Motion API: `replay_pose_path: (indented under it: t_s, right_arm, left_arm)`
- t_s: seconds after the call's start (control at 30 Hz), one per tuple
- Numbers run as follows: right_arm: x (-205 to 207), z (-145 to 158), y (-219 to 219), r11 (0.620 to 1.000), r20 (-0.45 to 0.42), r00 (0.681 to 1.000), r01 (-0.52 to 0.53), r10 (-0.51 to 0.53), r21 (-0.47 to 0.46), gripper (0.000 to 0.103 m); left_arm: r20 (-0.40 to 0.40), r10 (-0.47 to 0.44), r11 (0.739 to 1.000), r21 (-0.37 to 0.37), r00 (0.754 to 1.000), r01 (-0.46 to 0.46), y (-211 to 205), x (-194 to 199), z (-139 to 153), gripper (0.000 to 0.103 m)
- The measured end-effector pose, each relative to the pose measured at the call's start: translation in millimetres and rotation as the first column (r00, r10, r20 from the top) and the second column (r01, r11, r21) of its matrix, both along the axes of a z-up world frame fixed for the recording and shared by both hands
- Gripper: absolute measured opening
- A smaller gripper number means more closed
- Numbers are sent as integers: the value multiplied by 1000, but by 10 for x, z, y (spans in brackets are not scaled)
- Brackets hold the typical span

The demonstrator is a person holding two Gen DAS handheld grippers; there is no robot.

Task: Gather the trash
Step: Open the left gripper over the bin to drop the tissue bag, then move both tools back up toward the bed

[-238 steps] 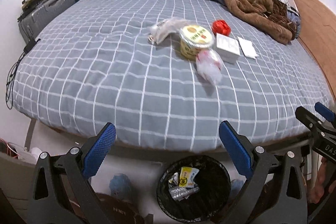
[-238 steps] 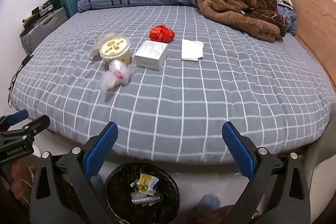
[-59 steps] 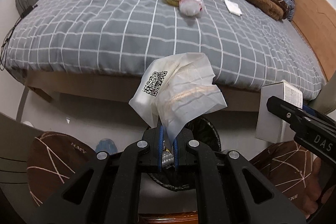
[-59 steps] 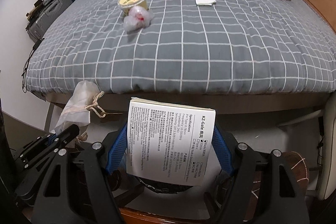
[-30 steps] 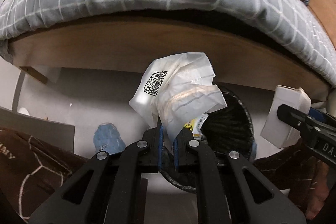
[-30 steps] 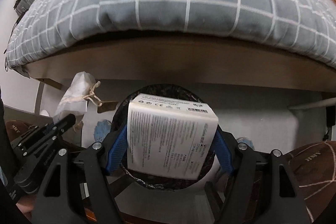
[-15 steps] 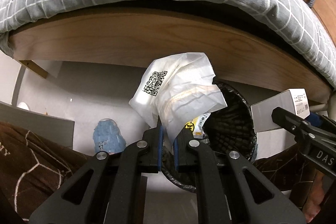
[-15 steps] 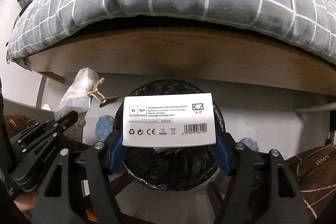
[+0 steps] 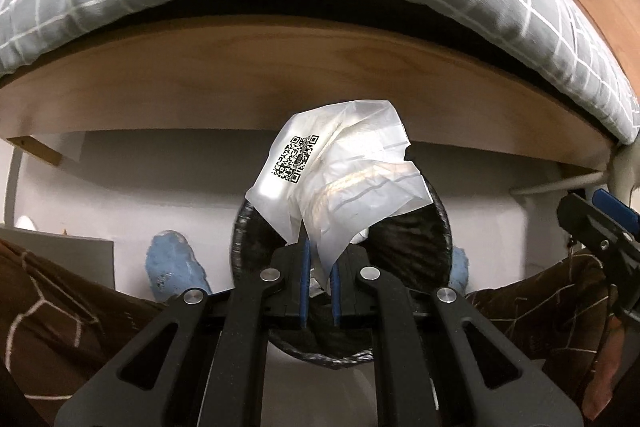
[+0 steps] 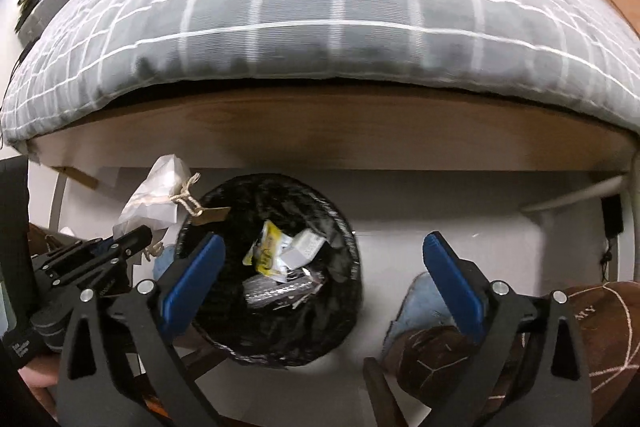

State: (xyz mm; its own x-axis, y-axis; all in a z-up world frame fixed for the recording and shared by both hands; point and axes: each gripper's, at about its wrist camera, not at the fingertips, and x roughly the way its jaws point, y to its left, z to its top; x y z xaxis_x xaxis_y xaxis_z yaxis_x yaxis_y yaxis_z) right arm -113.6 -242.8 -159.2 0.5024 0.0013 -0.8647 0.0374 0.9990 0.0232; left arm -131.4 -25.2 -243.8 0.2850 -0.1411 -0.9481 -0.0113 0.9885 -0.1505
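Left wrist view, left hand-held gripper pinching plastic bag, right hand-held gripper opening, seemingly empty

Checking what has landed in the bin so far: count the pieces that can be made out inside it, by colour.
Yellow packet: 1
White box: 1
Silver wrapper: 1
Total: 3 distinguishable pieces in the black bin.
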Motion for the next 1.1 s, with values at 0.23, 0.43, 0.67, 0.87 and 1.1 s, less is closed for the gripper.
replay_pose_path:
  t_s: [0.23, 0.43, 0.67, 0.87, 1.1]
  right_arm:
    - [-130, -80, -317, 998, 3, 998, 67, -67, 19, 95]
    - [-166, -127, -421, 996, 1, 996, 87, -87, 26, 95]
    - [-168, -148, -400, 997, 5, 997, 74, -74, 25, 95]
    - [-151, -169, -361, 997, 2, 998, 69, -69, 20, 95]
    - [-132, -176, -348, 998, 3, 998, 61, -61, 20, 95]
  left_arm:
    - [-18, -54, 999, 2, 998, 54, -327, -8, -44, 8]
    - [-45, -79, 997, 6, 996, 79, -488, -18, -112, 10]
    - [-44, -107, 993, 51, 993, 109, -578, -38, -150, 17]
    - [-33, -101, 991, 80, 994, 103, -576, -36, -135, 47]
    - [-22, -114, 989, 89, 993, 116, -578, -50, -151, 65]
